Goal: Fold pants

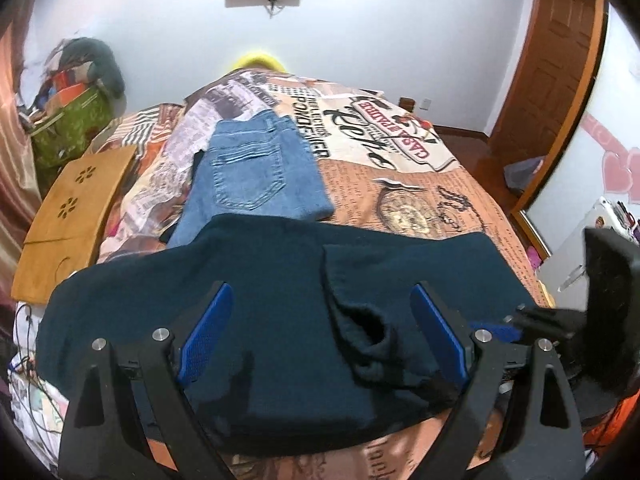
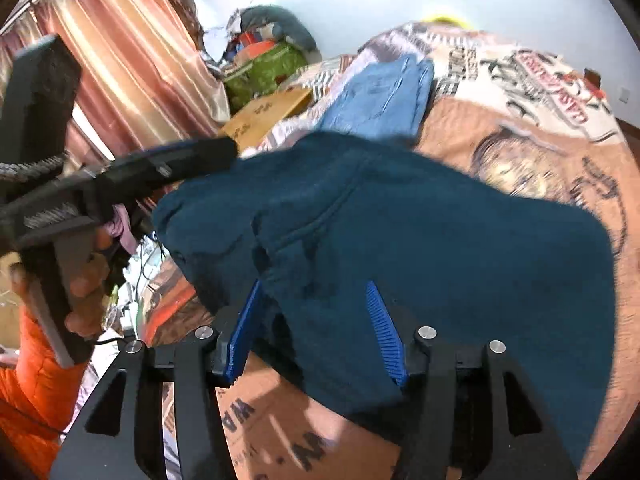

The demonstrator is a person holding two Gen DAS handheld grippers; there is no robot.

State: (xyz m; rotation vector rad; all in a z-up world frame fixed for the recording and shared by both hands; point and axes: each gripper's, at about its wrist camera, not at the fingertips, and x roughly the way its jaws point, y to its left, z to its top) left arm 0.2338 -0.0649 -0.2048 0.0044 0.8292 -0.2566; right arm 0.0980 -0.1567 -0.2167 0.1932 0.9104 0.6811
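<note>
- Two garments lie on the bed: dark teal pants [image 1: 260, 300] spread across the near part of the printed bedspread [image 1: 420, 184], and folded blue jeans [image 1: 256, 176] just beyond them, their near edge touching or slightly tucked under the teal fabric.
- Left gripper [image 1: 322, 308] hovers over the middle of the teal pants with its jaws spread wide; the blue pads [image 1: 208, 328] stand well apart and nothing is between them but the cloth lying below.
- Right gripper [image 2: 316, 312] sits at the near edge of the teal pants [image 2: 400, 240], jaws about half open. A bunched fold of the fabric lies between the blue fingers [image 2: 384, 332], but the pads seem not to press on it; the frame is blurred, so this is only fairly sure.
- From the right wrist view, the person's hand [image 2: 86, 280] grips the handle of the left gripper [image 2: 192, 160], with an orange sleeve [image 2: 28, 392] below it.
- A wooden board [image 1: 76, 208] rests at the bed's left side, near a green bag [image 1: 76, 124] and a curtain [image 2: 132, 60].
</note>
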